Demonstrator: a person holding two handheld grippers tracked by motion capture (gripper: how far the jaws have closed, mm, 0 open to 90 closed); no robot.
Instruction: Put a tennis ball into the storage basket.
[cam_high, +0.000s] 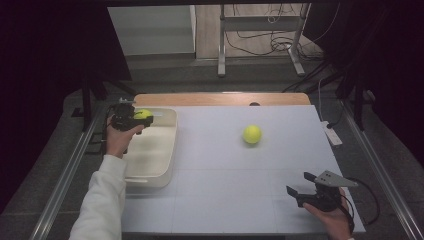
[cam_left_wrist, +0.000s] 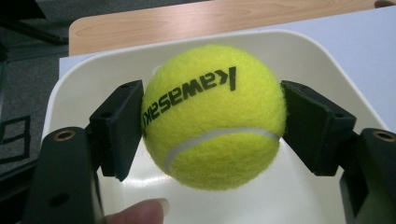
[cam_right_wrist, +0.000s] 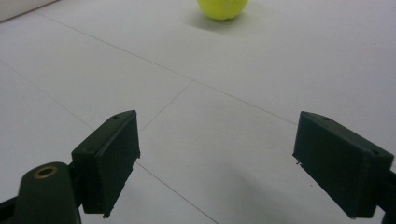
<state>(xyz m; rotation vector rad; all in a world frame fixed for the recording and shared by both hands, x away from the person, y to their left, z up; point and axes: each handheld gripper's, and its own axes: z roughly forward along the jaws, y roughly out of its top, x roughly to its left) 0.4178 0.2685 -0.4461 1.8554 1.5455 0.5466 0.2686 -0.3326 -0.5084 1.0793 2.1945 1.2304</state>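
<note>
Evidently poised for release: left gripper (cam_high: 134, 118) clamps a tennis ball (cam_left_wrist: 212, 116) above the bin (cam_left_wrist: 322, 60) below it; right gripper (cam_right_wrist: 217, 163), jaws apart and empty, faces the second ball (cam_right_wrist: 222, 8) ahead.

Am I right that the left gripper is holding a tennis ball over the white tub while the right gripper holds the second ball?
Not quite: the right gripper is open and empty, as the right gripper view shows; the second ball lies on the table. The left gripper does hold a tennis ball over the white tub.

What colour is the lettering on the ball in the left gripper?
Black, on the yellow-green tennis ball; clearest in the left gripper view.
</note>
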